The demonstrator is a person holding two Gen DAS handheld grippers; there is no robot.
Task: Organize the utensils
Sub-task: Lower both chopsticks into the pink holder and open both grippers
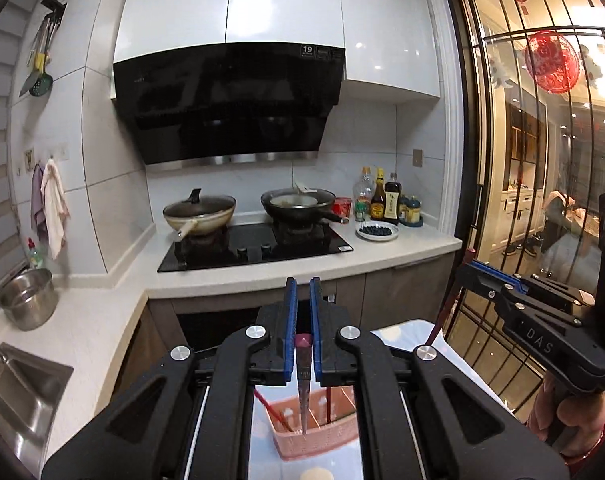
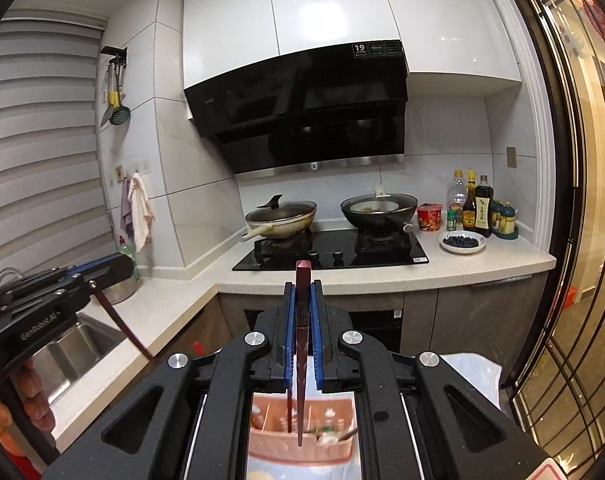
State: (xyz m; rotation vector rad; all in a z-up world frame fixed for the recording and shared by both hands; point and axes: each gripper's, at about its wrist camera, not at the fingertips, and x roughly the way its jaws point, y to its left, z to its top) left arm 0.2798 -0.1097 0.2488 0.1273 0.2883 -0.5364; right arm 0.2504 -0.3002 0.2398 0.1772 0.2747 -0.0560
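My left gripper (image 1: 302, 284) is shut on a dark chopstick (image 1: 304, 396) that hangs point down over a pink slotted basket (image 1: 334, 436). The basket stands on a pale surface below and holds other chopsticks (image 1: 272, 410). My right gripper (image 2: 303, 286) is shut on a dark red chopstick (image 2: 301, 360), its tip above the same pink basket (image 2: 270, 440). Each gripper shows in the other's view: the right gripper (image 1: 468, 270) with its chopstick (image 1: 442, 316) at the right, the left gripper (image 2: 118, 264) with its chopstick (image 2: 122, 328) at the left.
Ahead is an L-shaped counter (image 1: 262, 280) with a black hob (image 1: 258, 246), two pans (image 1: 200, 212), sauce bottles (image 1: 382, 200) and a plate of blueberries (image 1: 376, 231). A sink (image 1: 18, 384) and steel pot (image 1: 28, 298) lie left. A barred glass door (image 1: 522, 160) stands right.
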